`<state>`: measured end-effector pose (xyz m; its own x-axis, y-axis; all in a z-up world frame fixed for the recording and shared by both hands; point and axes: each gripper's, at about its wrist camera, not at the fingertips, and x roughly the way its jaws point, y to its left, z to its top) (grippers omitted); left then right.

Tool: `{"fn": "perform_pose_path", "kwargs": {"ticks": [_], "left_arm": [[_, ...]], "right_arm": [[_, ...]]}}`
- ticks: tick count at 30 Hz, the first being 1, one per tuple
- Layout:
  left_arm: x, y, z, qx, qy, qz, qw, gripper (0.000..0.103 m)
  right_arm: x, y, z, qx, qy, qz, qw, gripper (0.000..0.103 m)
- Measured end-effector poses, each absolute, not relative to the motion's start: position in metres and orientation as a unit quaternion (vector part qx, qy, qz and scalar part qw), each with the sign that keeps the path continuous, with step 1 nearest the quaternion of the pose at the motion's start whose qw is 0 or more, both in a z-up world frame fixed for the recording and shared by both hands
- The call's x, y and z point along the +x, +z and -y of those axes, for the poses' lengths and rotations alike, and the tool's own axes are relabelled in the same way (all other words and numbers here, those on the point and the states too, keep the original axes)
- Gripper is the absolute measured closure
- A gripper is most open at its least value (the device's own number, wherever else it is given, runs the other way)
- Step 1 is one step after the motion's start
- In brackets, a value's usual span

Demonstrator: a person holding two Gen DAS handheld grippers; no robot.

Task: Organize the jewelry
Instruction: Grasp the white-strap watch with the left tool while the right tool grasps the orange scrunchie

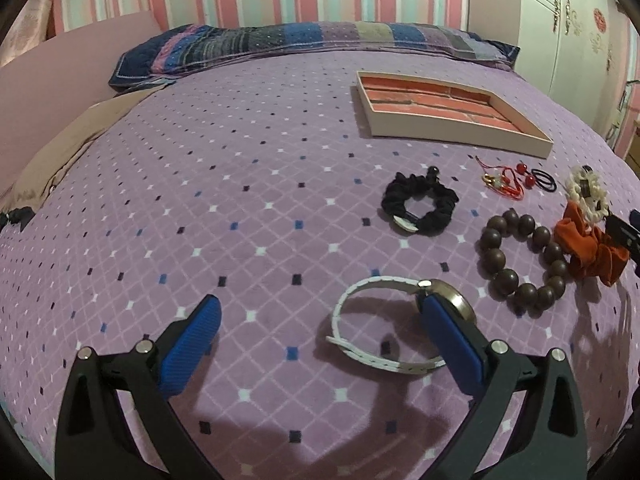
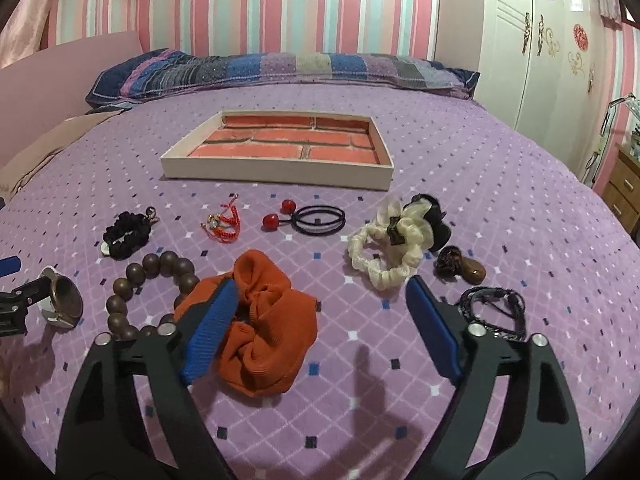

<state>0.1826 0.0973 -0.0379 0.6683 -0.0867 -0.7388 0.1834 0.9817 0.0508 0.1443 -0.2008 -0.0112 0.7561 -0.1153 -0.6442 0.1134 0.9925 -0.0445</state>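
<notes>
On the purple bedspread, my left gripper stands open around a white-strapped watch; its right finger lies over the watch's gold face. My right gripper is open over an orange scrunchie, with its left finger on the fabric and its right finger apart from it. A wooden bead bracelet lies between watch and scrunchie. Farther back lie a black scrunchie, a red cord bracelet, a cherry hair tie and a cream scrunchie. A brick-patterned tray sits behind them with nothing in it.
A brown hair claw and a dark braided bracelet lie right of my right gripper. A striped pillow runs along the bed's head. A white wardrobe and a wooden drawer unit stand at the right.
</notes>
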Motion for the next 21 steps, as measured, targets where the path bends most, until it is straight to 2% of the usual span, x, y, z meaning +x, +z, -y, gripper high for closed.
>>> {"fn": "perform_pose_path", "kwargs": {"ticks": [3, 5, 10, 14, 18, 21], "left_arm": [[0.184, -0.039, -0.096, 0.066, -0.078, -0.4, 0.911, 0.005], [0.185, -0.04, -0.095, 0.067, -0.086, -0.401, 0.91, 0.011], [0.189, -0.045, -0.092, 0.07, -0.103, -0.414, 0.902, 0.038], [0.19, -0.047, -0.092, 0.068, -0.113, -0.416, 0.9, 0.041], [0.198, -0.052, -0.095, 0.058, -0.105, -0.428, 0.896, 0.054], [0.203, -0.054, -0.099, 0.048, -0.103, -0.434, 0.894, 0.056]], "right_arm": [[0.147, -0.022, 0.201, 0.004, -0.057, -0.36, 0.931, 0.026], [0.146, -0.026, 0.201, 0.009, -0.054, -0.364, 0.93, 0.029], [0.146, -0.032, 0.201, 0.016, -0.043, -0.371, 0.927, 0.04], [0.147, -0.036, 0.2, 0.017, -0.039, -0.375, 0.926, 0.042], [0.148, -0.038, 0.2, 0.02, -0.033, -0.377, 0.926, 0.05], [0.147, -0.038, 0.199, 0.019, -0.031, -0.376, 0.926, 0.054]]}}
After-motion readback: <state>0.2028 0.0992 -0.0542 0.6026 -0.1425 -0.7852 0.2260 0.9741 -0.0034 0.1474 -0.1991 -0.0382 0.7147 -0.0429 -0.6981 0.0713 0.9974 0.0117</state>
